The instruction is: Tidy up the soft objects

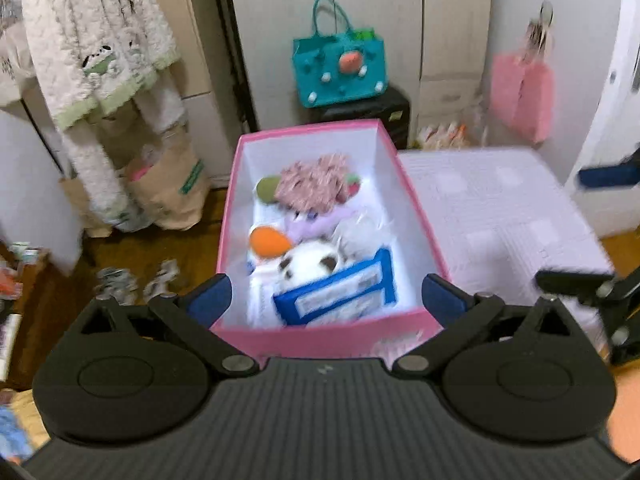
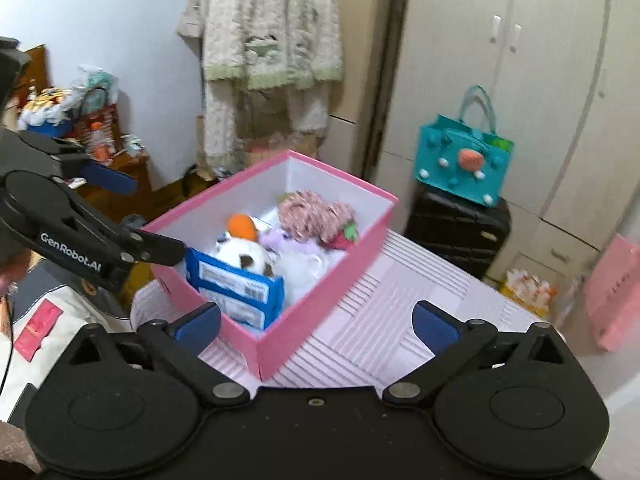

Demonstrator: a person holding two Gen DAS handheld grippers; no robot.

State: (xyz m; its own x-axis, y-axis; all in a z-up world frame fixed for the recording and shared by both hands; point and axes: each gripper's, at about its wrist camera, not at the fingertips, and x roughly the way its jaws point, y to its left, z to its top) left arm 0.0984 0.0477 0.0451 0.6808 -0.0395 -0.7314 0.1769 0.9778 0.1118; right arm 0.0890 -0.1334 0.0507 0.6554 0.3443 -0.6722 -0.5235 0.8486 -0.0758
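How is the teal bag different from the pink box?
The teal bag has handles and stands on a black suitcase; the pink box has no handles and sits on the pale mat. The bag is decorated with small balls; the box's walls are plain. The box looks bigger. Both are open on top.

Motion blur is smearing the blue packet (image 1: 338,292)'s label beyond reading. The white plush (image 1: 308,266) is lying half hidden behind it, at six o'clock in the pink box (image 1: 320,336).
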